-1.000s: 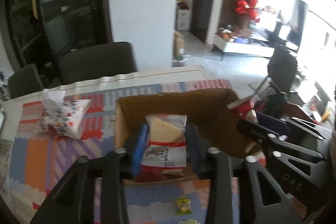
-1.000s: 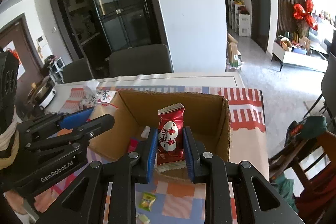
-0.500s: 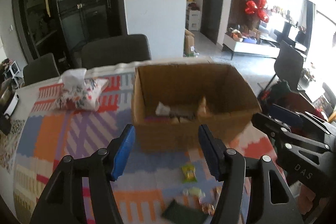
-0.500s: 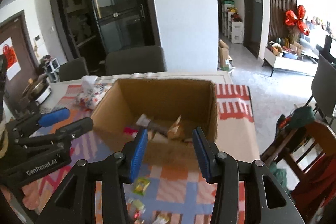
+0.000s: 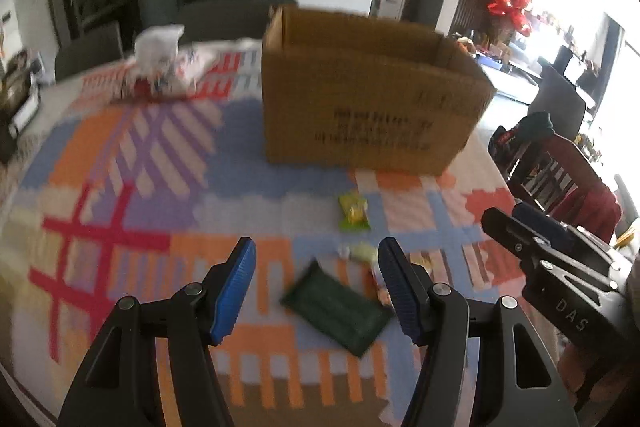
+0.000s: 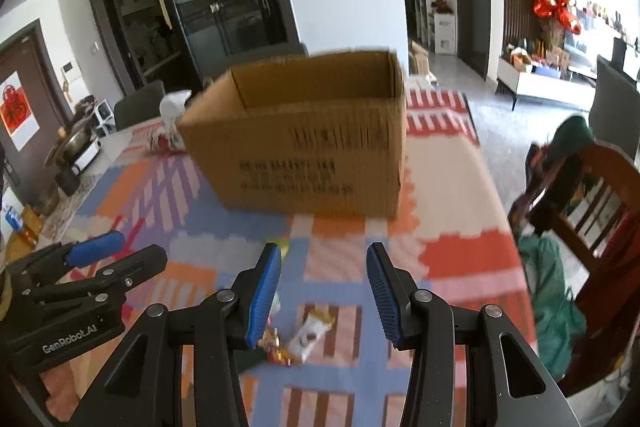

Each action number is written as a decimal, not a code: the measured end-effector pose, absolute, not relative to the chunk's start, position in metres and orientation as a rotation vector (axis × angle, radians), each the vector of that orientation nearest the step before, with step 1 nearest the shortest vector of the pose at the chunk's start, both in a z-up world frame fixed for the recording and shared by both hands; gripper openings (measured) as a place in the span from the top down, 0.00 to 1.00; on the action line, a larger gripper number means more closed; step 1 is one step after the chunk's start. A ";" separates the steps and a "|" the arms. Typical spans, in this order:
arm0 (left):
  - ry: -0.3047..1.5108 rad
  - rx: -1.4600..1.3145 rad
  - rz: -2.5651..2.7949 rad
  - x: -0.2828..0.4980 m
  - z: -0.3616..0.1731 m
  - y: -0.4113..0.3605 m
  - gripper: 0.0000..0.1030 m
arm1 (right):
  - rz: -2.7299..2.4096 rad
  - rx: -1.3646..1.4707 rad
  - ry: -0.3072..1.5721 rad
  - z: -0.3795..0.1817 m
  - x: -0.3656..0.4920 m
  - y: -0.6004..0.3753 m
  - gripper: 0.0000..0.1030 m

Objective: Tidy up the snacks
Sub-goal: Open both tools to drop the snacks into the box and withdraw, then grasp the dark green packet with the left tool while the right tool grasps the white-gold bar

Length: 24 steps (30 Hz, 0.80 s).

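Observation:
An open cardboard box point(image 5: 372, 115) point(image 6: 312, 147) stands on the patterned tablecloth point(image 5: 120, 187), beyond both grippers. Loose snacks lie on the cloth in front of the box. They are a yellow-green packet point(image 5: 354, 213), a small pale sweet point(image 5: 360, 251), a dark green packet point(image 5: 336, 311), a white packet point(image 6: 312, 333) and a gold-red sweet point(image 6: 276, 345). My left gripper point(image 5: 316, 255) is open and empty, hovering over the dark green packet. My right gripper point(image 6: 324, 255) is open and empty above the white packet. The box's contents are hidden from here.
A floral tissue pack point(image 5: 164, 63) point(image 6: 172, 123) lies behind the box on the left. A wooden chair draped with red and green clothes point(image 6: 580, 211) stands by the table's right side. A pot point(image 6: 76, 147) sits at the far left. The cloth's fringe marks the near edge point(image 5: 280, 387).
Both grippers held snack packets over the box; the packets were let go into it, the jaws opened, and both grippers drew back and down toward the loose snacks.

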<state>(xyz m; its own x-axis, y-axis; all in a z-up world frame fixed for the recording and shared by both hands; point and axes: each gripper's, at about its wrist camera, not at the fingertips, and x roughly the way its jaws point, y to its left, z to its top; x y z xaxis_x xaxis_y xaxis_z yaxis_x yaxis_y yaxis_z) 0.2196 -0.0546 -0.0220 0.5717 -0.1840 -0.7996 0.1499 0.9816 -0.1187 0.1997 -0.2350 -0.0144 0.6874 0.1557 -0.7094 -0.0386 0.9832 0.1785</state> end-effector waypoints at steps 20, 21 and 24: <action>1.121 -0.195 -0.094 0.220 -0.098 -0.063 0.39 | 0.129 0.184 0.921 -0.080 0.180 -0.229 0.55; 1.124 -0.197 -0.087 0.222 -0.100 -0.064 0.39 | 0.126 0.186 0.922 -0.080 0.180 -0.230 0.55; 1.119 -0.181 -0.075 0.227 -0.104 -0.069 0.39 | 0.125 0.190 0.923 -0.083 0.182 -0.231 0.55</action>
